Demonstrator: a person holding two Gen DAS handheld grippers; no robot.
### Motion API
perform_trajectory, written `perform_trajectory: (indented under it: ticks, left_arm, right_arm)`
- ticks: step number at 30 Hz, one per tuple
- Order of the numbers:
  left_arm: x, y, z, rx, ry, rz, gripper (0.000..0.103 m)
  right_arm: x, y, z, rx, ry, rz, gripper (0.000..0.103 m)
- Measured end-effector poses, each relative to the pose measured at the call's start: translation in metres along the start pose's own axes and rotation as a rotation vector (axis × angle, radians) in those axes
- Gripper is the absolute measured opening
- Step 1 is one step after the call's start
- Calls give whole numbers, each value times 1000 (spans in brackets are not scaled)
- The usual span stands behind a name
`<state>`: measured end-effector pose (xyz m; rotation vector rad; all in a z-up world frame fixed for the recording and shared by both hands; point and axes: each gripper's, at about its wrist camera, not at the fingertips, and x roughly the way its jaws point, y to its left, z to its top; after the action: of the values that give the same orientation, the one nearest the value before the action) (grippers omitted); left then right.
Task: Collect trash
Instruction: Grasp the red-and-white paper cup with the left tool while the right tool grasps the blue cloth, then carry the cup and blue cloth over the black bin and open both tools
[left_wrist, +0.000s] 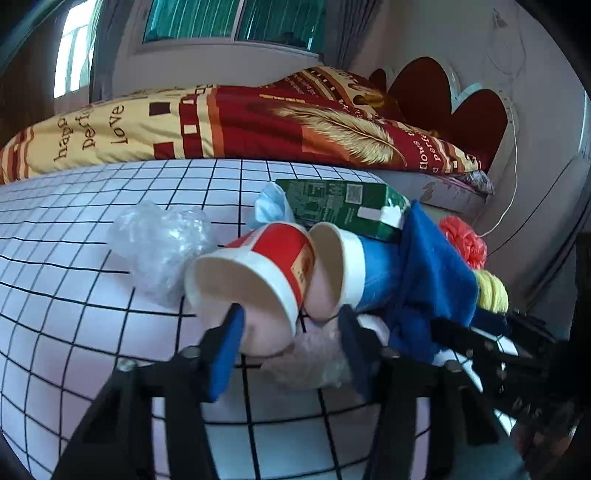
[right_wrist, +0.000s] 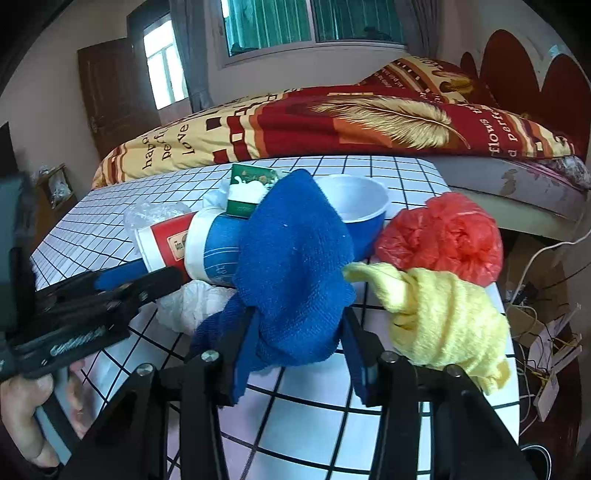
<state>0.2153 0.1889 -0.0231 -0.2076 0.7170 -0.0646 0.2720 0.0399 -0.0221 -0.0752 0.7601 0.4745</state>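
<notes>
Left gripper (left_wrist: 291, 325) fingers on red paper cup (left_wrist: 255, 273), right gripper (right_wrist: 299, 332) fingers pinching blue cloth (right_wrist: 291, 266)

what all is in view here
red cup: 1, red-white, lying centre
blue cup: 1, blue-white, lying beside it
bowl: 1, blue, upright behind cloth
carton: 1, green, behind cups
blue cloth: 1, blue, over blue cup
yellow cloth: 1, yellow, right edge
bag: 1, red, behind yellow cloth
clear plastic: 2 wads, clear, left and front of cups
table: 1, white, black grid, beneath all
quilt: 1, red-yellow, bed behind
left gripper: 1, black-blue, at red cup
right gripper: 1, black-blue, gripping blue cloth
hand: 1, holding left gripper, lower left
</notes>
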Motion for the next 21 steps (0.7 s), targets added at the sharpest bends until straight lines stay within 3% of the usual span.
perform_trajectory:
  ticks: [1,3,5,11,21]
  left_arm:
    - [2,0,1,-3,5,-6,39]
    - [6,1,3,-7,16,-23,13]
    - [9,0,4,-1,26,-32,6]
    - [-14,-8,0,47,-33,-8,4]
    - [-69,-17,-4,73,-122,31,4]
  right_arm:
    - [0,0,0,0,2,9,37]
    - [0,1,0,3,2,27,26]
    - [-2,2,-1,-4,-6,36,18]
    - [-21,8,-1,-37,-59,34,11]
    - [-64,12,4,-58,-152,24,10]
